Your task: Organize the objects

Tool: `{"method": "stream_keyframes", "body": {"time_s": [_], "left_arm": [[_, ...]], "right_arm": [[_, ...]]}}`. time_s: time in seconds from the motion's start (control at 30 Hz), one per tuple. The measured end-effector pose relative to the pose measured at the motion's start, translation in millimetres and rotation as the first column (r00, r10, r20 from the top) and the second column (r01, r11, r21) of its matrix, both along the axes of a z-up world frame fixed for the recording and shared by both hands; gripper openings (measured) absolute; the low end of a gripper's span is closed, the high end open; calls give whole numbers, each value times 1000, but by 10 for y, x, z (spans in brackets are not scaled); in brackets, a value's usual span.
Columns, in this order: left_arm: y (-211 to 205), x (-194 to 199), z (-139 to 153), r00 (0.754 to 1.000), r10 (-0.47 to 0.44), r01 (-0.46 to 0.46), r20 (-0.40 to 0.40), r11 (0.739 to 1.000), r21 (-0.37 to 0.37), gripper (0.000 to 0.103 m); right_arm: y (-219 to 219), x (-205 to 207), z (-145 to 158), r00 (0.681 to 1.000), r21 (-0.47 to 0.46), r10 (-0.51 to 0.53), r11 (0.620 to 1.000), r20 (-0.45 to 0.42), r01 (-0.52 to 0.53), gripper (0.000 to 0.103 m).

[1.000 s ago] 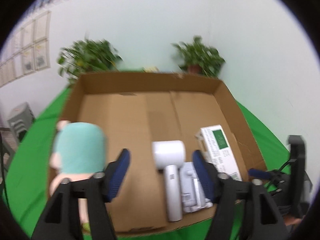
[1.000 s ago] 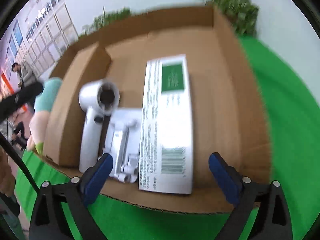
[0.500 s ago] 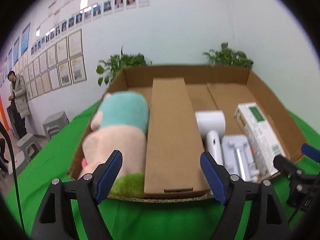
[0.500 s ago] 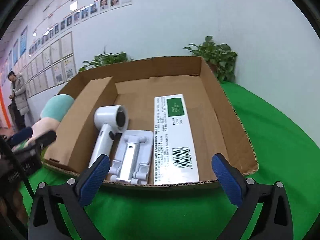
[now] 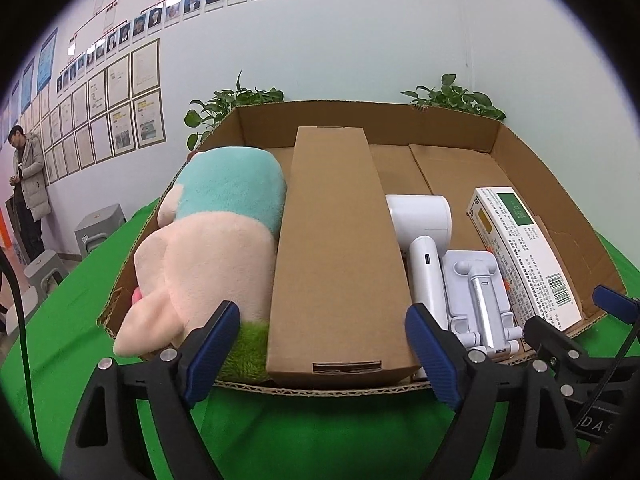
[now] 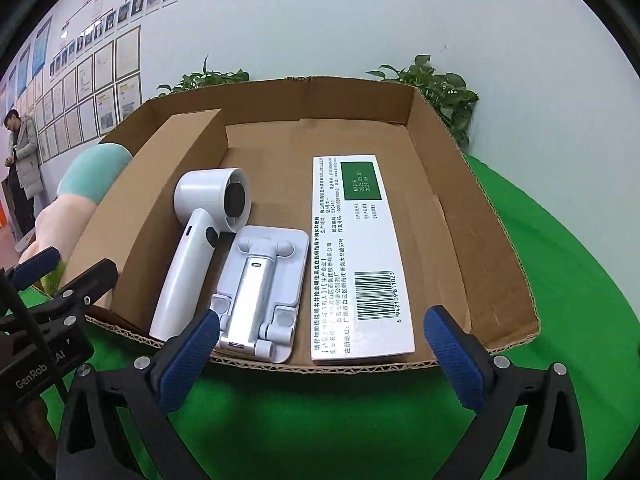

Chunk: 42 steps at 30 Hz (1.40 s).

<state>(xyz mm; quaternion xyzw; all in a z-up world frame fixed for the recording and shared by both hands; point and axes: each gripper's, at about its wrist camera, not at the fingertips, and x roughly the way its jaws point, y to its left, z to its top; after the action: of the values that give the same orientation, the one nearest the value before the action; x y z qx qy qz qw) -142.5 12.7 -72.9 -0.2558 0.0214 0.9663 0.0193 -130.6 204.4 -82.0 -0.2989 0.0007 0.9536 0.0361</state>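
**boxfan22:** so where's everything sitting right now? all 5 things look packed already; plush toy (image 5: 216, 240) on the far left of the cardboard tray (image 5: 560, 216), then the long brown box (image 5: 340, 248), the white handheld fan (image 6: 192, 256), the phone stand (image 6: 260, 292) and the white medicine box (image 6: 360, 256) on the right.

**umi_tinkerer:** yep, all lying inside the tray on the green surface (image 6: 560, 280); every long axis runs front to back, away from the claws, so each one's short end faces them.

**boxfan22:** and the claws?

**umi_tinkerer:** left claw (image 5: 320, 348) is just off the tray's near edge, lined up with the brown box, jaws opening with nothing pinched; right claw (image 6: 320, 356) is spread wide and empty, facing the stand and medicine box.

**boxfan22:** so who's nearer to what?

**umi_tinkerer:** my guess: left hand owns the plush and brown box, right hand the 3 white things; any further grab would go straight ahead across the narrow width; looks nearly finished to me.
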Motion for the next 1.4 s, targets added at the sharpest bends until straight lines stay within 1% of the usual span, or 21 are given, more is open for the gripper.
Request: {"method": "stream_keyframes", "body": {"time_s": [0.07, 0.5, 1.13, 1.27, 1.4], "left_arm": [[17, 10, 7, 1000, 3, -3, -2, 1000, -9, 86], [36, 22, 14, 1000, -5, 5, 6, 1000, -6, 91], [57, 14, 11, 1000, -9, 9, 8, 1000, 0, 91], [83, 3, 5, 1000, -9, 9, 14, 1000, -12, 93], [78, 2, 5, 1000, -12, 12, 13, 1000, -4, 93]], "right_arm": [[3, 0, -4, 1000, 0, 1, 1000, 0, -1, 103], [-14, -17, -12, 1000, 10, -4, 1000, 6, 4, 103], [-20, -16, -9, 1000, 8, -3, 1000, 7, 3, 103], [-21, -15, -9, 1000, 8, -3, 1000, 7, 3, 103], [-21, -16, -8, 1000, 8, -3, 1000, 7, 3, 103]]}}
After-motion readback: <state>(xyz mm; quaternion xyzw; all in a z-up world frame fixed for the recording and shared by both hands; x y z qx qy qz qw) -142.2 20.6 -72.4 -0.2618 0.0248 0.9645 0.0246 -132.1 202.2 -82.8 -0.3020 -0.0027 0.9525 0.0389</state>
